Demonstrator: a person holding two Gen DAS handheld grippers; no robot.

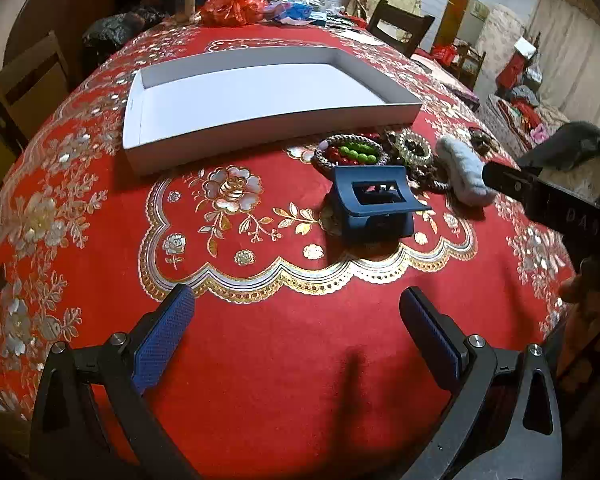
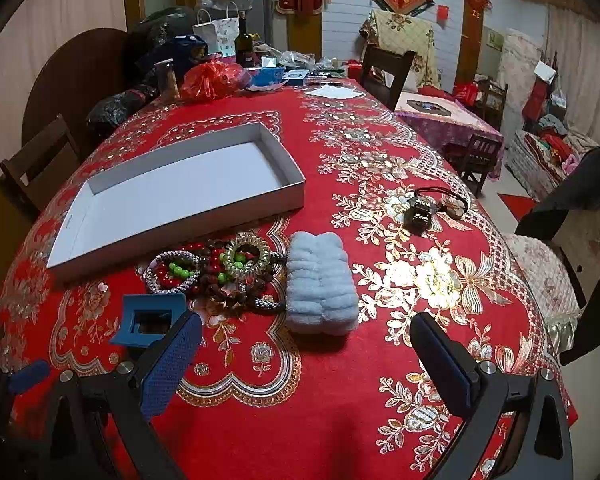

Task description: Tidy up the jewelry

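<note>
A shallow white box [image 1: 260, 92] [image 2: 180, 188] lies empty on the red tablecloth. In front of it sits a heap of bead bracelets and hair ties [image 1: 356, 152] [image 2: 212, 268], with a blue hair claw [image 1: 374, 204] [image 2: 150, 318] nearest me and a fluffy pale-blue hair piece [image 1: 462, 174] [image 2: 320, 282] to the right. A dark watch and a black hair tie [image 2: 432, 206] lie apart, farther right. My left gripper [image 1: 296, 322] hovers open, short of the claw. My right gripper [image 2: 306, 344] is open just before the fluffy piece. Neither holds anything.
Bags, a bottle [image 2: 243, 42], a jar [image 1: 185, 0] and papers crowd the table's far end. Dark wooden chairs [image 1: 24, 84] [image 2: 386, 70] stand around the table. The right gripper's body [image 1: 548, 196] juts in at the right of the left wrist view.
</note>
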